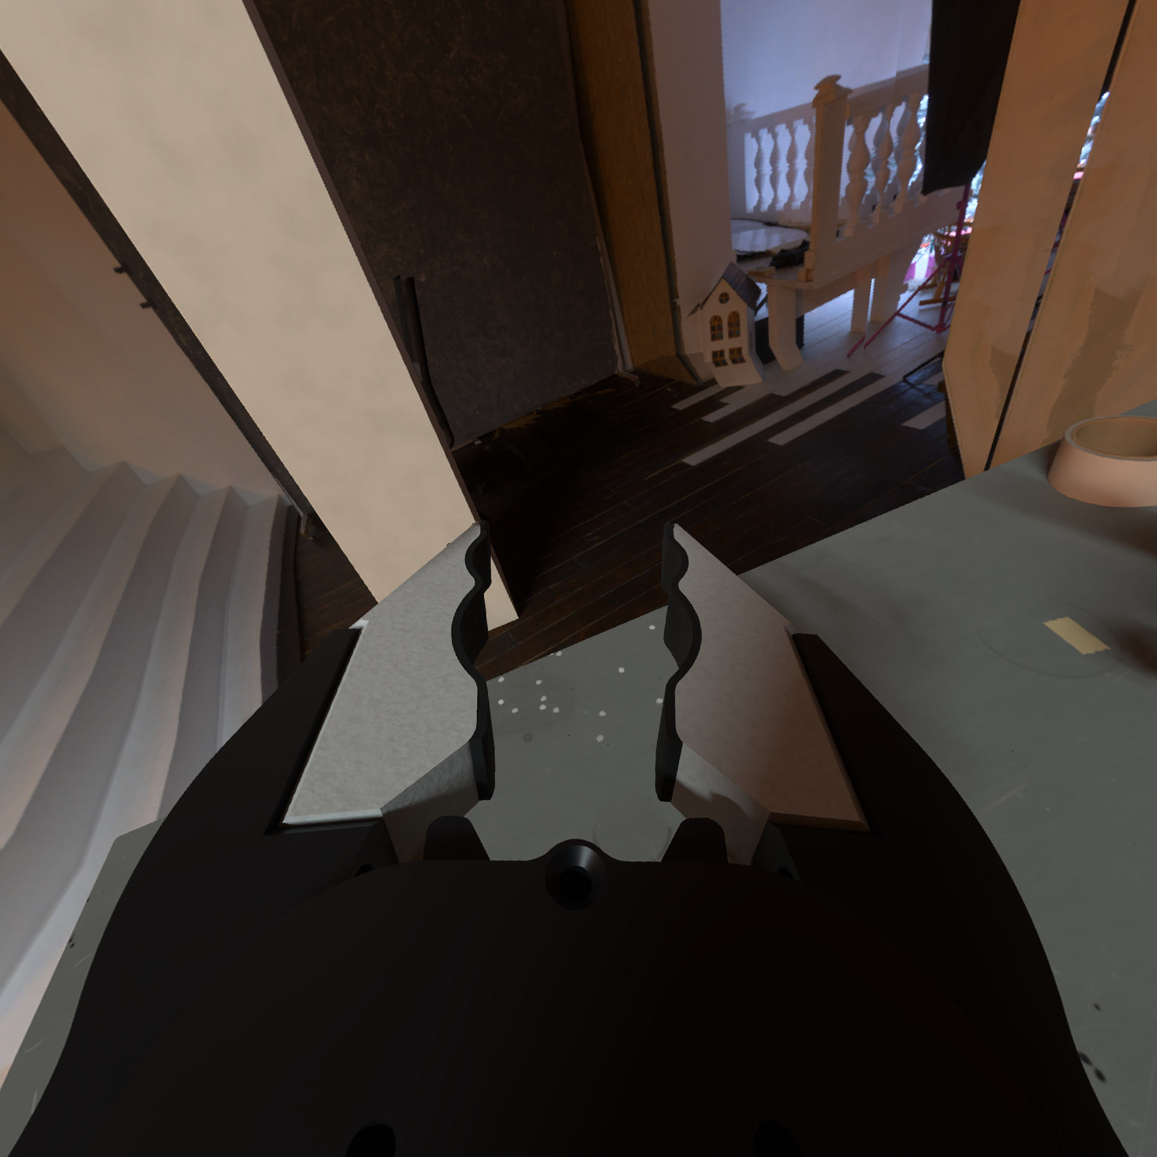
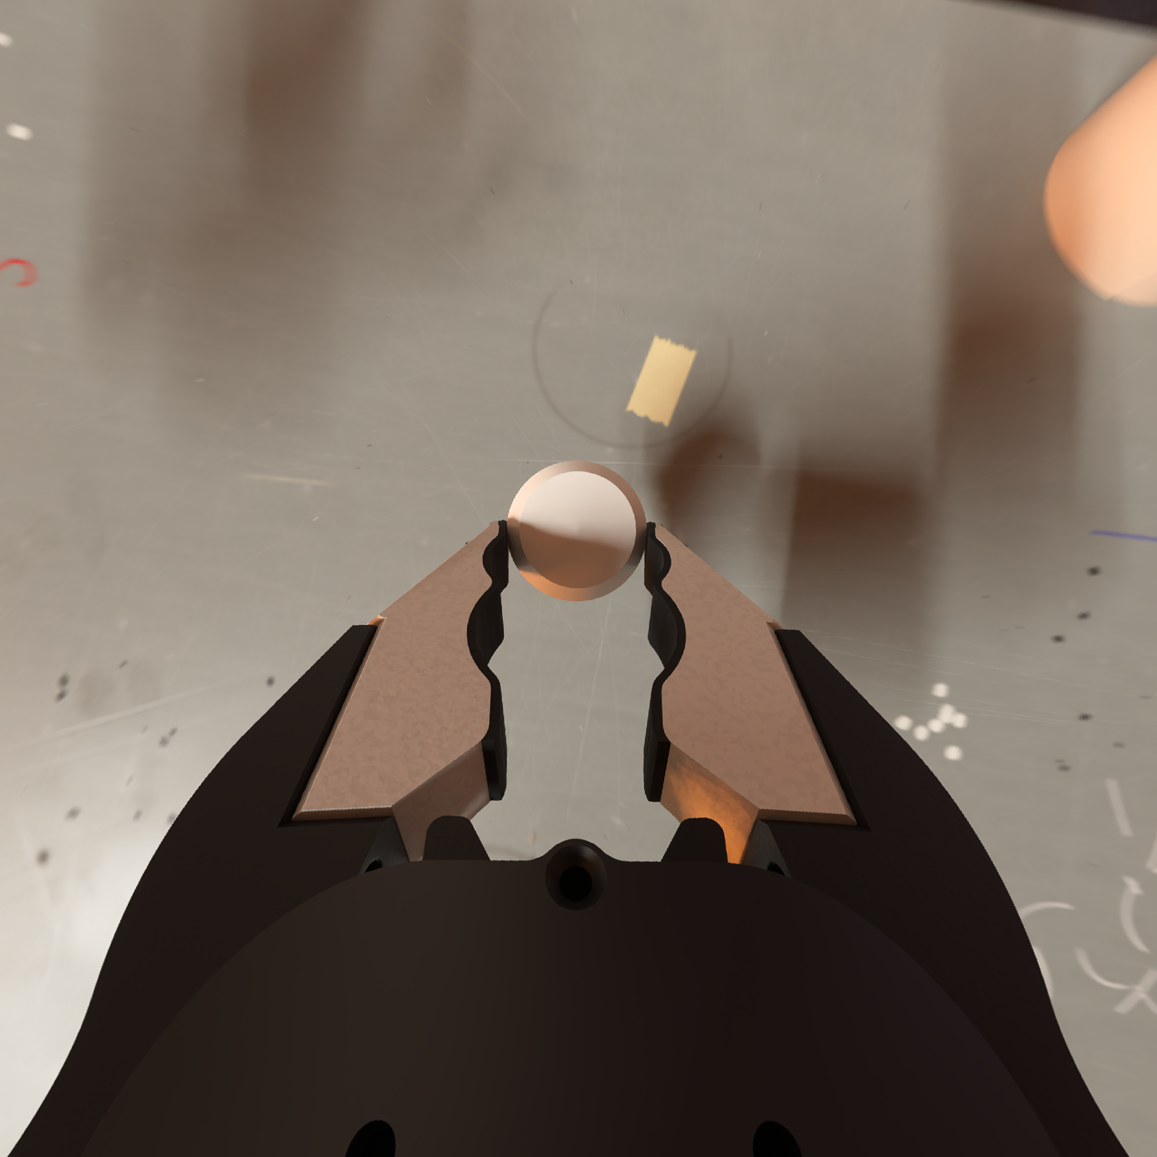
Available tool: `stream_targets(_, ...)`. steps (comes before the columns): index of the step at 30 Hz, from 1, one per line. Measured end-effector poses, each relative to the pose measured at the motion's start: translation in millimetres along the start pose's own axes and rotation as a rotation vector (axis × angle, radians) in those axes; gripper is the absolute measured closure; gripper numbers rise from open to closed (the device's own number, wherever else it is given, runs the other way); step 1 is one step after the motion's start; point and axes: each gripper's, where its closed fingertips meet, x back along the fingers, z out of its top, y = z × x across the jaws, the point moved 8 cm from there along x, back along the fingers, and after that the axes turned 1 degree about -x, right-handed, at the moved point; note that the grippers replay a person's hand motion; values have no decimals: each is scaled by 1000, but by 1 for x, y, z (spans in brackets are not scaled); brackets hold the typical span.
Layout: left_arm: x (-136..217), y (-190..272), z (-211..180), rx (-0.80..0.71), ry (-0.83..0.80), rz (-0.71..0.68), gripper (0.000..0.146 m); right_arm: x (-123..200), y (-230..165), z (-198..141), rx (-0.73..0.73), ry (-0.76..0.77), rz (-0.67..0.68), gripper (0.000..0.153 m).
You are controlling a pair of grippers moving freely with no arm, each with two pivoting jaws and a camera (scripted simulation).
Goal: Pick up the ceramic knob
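**Knob gripped in my right tongs; left tongs empty**

Grey scuffed table (image 2: 313,375) fills my right view. Tan tape roll (image 1: 1108,463) sits at 2 o'clock in my left view. My left gripper (image 1: 576,563) stands parted, holding nothing. My right gripper (image 2: 576,532) is closed on the ceramic knob (image 2: 576,531), pinched at the fingertips, 12 o'clock. A yellow tape scrap (image 2: 662,389) lies beyond, apart.

Edges and blur cost us detail

We see the peach ring (image 1: 1111,463) cut by the frame, and the knob's (image 2: 576,531) underside hidden.
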Motion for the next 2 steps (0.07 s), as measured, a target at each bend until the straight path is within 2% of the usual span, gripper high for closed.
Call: stream_targets(2,1,0,1,-4,-1,-3,91,26,4,5,45,35,24,109)
